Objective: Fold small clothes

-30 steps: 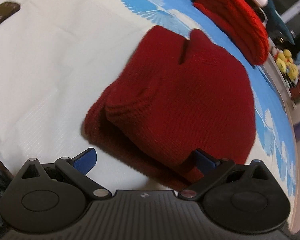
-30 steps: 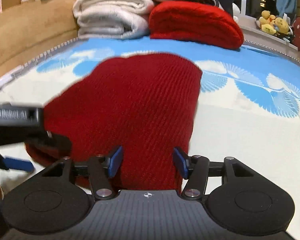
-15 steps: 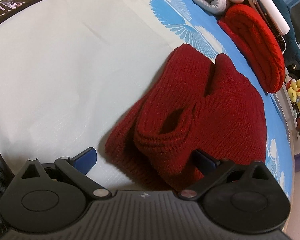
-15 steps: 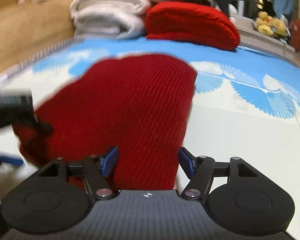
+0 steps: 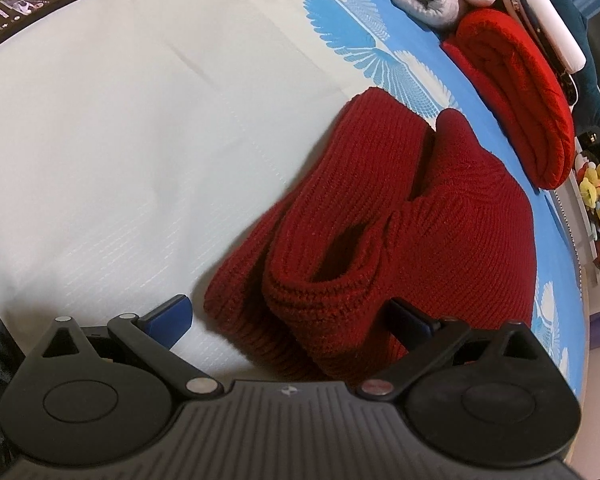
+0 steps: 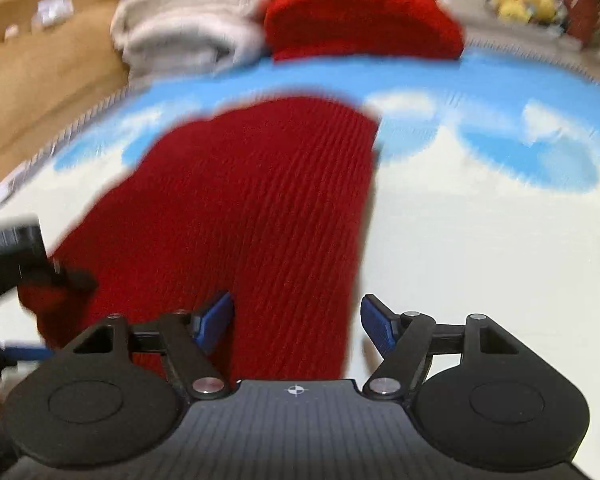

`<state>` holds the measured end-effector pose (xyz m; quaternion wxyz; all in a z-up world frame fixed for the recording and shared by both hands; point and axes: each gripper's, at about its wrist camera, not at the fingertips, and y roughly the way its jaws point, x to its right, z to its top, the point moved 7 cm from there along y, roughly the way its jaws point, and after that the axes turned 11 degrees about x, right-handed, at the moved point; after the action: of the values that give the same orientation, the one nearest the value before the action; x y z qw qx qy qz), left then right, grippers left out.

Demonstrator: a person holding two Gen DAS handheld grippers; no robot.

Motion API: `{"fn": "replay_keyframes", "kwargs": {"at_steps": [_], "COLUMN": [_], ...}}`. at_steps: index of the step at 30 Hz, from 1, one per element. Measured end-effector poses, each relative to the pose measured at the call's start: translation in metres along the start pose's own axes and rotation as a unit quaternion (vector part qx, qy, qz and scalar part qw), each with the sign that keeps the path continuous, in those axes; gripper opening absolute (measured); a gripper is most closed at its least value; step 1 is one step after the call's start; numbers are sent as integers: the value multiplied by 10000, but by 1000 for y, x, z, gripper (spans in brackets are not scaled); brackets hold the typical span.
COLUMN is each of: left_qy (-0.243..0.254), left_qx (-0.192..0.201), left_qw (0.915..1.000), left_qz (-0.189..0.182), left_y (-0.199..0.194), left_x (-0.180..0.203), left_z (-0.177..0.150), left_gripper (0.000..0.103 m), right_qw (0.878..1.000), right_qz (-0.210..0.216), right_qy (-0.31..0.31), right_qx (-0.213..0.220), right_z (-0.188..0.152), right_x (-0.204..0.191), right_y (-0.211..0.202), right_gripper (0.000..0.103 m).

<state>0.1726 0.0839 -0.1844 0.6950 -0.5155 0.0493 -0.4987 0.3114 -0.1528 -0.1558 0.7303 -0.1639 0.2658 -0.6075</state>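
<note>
The dark red knit garment (image 5: 400, 232) was seen lying folded on the bed (image 5: 140, 140), its long axis running away from both cameras toward the far stacked linens (image 6: 192, 36). The left gripper (image 5: 288, 320) was held wide, the near hem lying loosely between its jaws. The right gripper (image 6: 296, 320) had just been opening and stood wide over the near right edge, pads clear. The left was judged nearer the open cuff.
</note>
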Motion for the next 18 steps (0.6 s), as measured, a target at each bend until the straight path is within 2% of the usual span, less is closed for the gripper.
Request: {"fn": "replay_keyframes", "kwargs": {"at_steps": [3,8,14,18], "left_qy": [-16,-75,-355,-431], "left_qx": [1,-25,-70,-189], "left_qw": [10000,9999,9993,9987], "left_qz": [-29,-82,-133,-175], "left_y": [-1,0,1,4], "left_x": [-1,-2,-13,-14], "left_z": [0,1,15,20], "left_gripper": [103,103,103,103], "right_qw": [9999,9975,9872,9751], "right_qz": [66,111,358,539], "right_qy": [128,587,1551,2110], "right_qx": [-22,374,-113,-412], "right_z": [8,55,86,97], "right_x": [0,26,74,98], "right_y": [-2,-13,41,78], "right_gripper": [73,79,83,84]}}
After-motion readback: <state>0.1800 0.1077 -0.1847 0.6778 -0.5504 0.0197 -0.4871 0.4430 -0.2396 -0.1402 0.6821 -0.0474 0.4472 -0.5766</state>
